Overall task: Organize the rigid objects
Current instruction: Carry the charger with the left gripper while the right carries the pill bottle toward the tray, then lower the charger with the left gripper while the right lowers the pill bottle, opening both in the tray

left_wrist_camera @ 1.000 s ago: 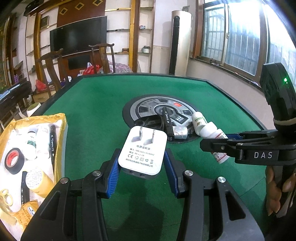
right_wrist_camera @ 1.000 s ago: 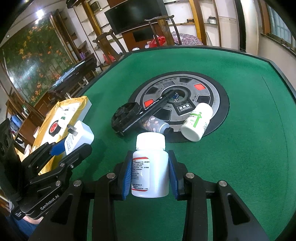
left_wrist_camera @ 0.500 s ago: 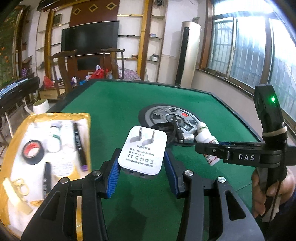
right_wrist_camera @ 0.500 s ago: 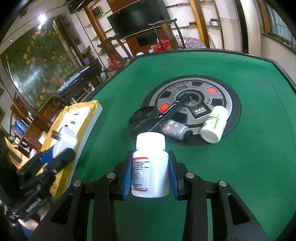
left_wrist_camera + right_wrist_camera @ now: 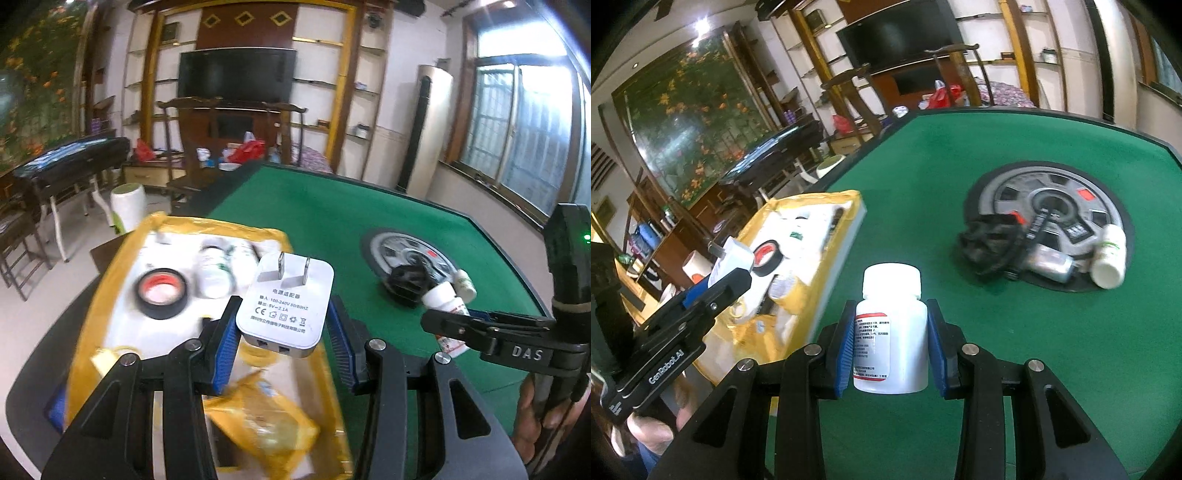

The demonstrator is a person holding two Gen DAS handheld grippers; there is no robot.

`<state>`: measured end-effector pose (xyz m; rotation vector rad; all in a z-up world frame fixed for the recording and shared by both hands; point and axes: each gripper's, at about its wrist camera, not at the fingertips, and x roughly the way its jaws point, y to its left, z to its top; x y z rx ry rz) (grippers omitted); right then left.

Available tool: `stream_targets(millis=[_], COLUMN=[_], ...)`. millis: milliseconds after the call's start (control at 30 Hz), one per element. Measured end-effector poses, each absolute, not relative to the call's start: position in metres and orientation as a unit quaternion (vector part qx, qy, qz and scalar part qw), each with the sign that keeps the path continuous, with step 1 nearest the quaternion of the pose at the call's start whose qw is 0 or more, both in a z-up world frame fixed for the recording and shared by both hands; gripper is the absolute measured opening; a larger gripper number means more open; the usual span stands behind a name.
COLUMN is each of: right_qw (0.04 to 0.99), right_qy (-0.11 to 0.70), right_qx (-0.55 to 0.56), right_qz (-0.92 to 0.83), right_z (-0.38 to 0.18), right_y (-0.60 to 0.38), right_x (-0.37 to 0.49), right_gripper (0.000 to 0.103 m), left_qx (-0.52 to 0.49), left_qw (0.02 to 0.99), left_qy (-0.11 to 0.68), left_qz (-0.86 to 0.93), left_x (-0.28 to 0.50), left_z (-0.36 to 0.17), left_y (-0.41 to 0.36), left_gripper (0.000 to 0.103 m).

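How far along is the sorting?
Partly done. The yellow box already holds a tape roll and small bottles. In hand: left claw holds the charger, right claw a white bottle. Left on the table: a black pile and another bottle.

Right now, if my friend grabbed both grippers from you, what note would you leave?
Left gripper: shut on the white charger, above the yellow tray.
Right gripper: shut on the white pill bottle, above the green table.
Done: black tape roll and small bottles lie in the tray.
Left: set both held things in the tray, then fetch the pile on the table's centre disc: a black object, a metal canister, a white bottle.
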<state>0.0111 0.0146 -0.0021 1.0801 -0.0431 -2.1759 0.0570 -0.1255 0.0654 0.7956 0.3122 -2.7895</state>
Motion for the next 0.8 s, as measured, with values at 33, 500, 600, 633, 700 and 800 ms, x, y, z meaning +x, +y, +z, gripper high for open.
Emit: stream_targets(millis=[33,500,600,633,700,800], right_qw=[0.351,0.388,0.397,0.403,0.41,0.414], right_qy=[-0.012,0.04,0.04,0.038,0.037,0.044], right_qx=[0.416,0.411,0.419,0.424,0.433,0.445], right_qz=[-0.839,-0.824,-0.815,-0.81,-0.802,-0.793], right_z=[0.0,0.02,0.02,0.019,0.016,0.01], right_y=[0.008,-0.076,-0.092,-0.1,-0.112,-0.138], right_x=[0.012,0.01,0.004,0.001,-0.003,-0.012], right_gripper=[0.032,0.032,0.032,0.032,0.032,0.032], left_qx=[0.271,0.304,0.312,0.316,0.325,0.334], left_qw=[0.119,0.169,0.171,0.172,0.174,0.177], left_qy=[0.107,0.117,0.116,0.115,0.113,0.121], left_qz=[-0.949,-0.93,-0.927,-0.926,-0.923,-0.918], left_x=[0.058,0.058,0.058,0.058,0.058,0.06], left_z=[0.065,0.036,0.034,0.033,0.031,0.026], left_y=[-0.128,-0.163,-0.165,-0.165,-0.167,-0.175], left_gripper=[0.044,0.044,0.044,0.044,0.044,0.044])
